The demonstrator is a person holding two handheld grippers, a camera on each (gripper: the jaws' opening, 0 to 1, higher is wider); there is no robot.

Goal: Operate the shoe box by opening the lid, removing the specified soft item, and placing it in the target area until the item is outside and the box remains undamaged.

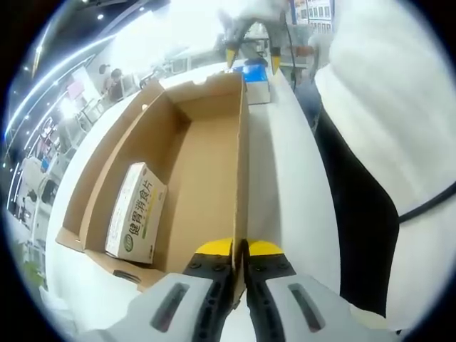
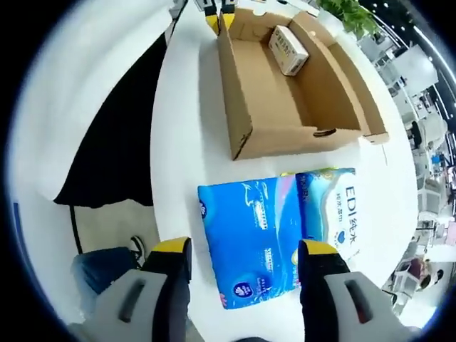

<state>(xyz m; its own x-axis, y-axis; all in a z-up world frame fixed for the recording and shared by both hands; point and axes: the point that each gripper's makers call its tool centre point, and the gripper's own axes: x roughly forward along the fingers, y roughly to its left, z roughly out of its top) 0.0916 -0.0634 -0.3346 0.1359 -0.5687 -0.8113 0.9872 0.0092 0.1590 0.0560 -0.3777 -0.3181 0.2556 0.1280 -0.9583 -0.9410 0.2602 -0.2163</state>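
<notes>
Left gripper (image 1: 240, 249) clenched on the open brown cardboard shoe box's (image 2: 285, 107) side wall; right gripper (image 2: 244, 256) released over the blue plastic tissue pack (image 2: 263, 228) near the white table's (image 2: 185, 142) edge

The bench (image 1: 285, 185) has a plain white top, brightly and evenly lit. Beyond its far edge in the left gripper view, curved ceiling light strips (image 1: 43, 78) run above an open hall with desks and seated people (image 1: 110, 78), too blurred to detail. In the right gripper view, a green plant (image 2: 349, 14) stands past the bench's far end, with what may be white furniture (image 2: 427, 135) alongside.
</notes>
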